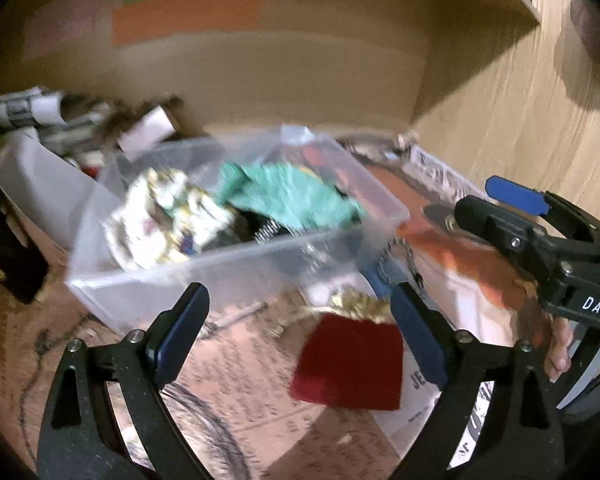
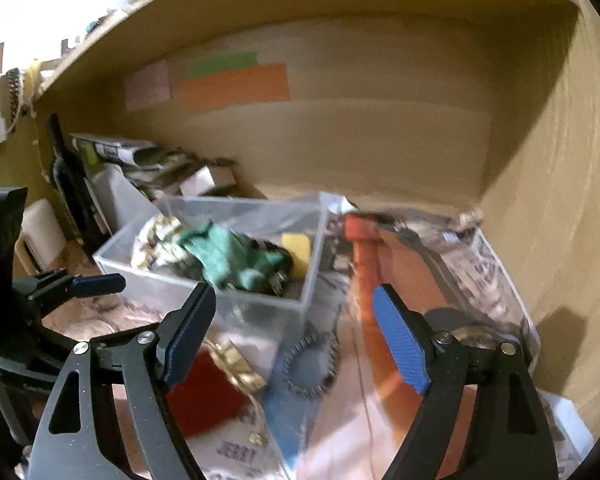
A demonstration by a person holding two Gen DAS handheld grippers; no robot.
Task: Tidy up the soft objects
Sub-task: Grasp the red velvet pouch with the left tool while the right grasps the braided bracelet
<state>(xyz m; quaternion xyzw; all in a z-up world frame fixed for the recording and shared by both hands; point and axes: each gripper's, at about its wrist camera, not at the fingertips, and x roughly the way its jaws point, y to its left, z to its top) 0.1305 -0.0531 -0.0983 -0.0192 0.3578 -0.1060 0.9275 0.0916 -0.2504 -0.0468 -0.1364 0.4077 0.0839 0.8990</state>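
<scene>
Both frames motion-blurred, fine detail unreliable. Left claw [image 1: 300, 332] wide open, nothing between the jaws, hovering low-centre of the left view just above the red velvet pouch [image 1: 350, 360] with its gold gathered top. Right claw [image 2: 296, 344] also wide open and empty; seen from the left view at right edge. Clear plastic bin [image 1: 340, 236] sits mid-frame on the newspaper-covered desk [image 1: 236, 364], already holding a green cloth [image 1: 292, 196], a white patterned cloth [image 1: 160, 220] and, in the right view, a yellow sponge-like piece [image 2: 296, 252]. Orange fabric strip [image 2: 364, 276] lies right of the bin, running toward the lower right of the right view; a dark round scrunchie-like ring [image 2: 310, 364] lies in front of the bin, on a blue sheet. Likely step: pick next loose soft item, probably pouch, and drop into bin. To do well: slow down first, centre pouch body between the pads, pinch the thick red part rather than the gold frill, which looks likely to slip out. Lift clear of bin rim before release. Keep right claw away from left claw path; both sit near each other over the same clutter. Risk: snagging newspaper together with the fabric.
</scene>
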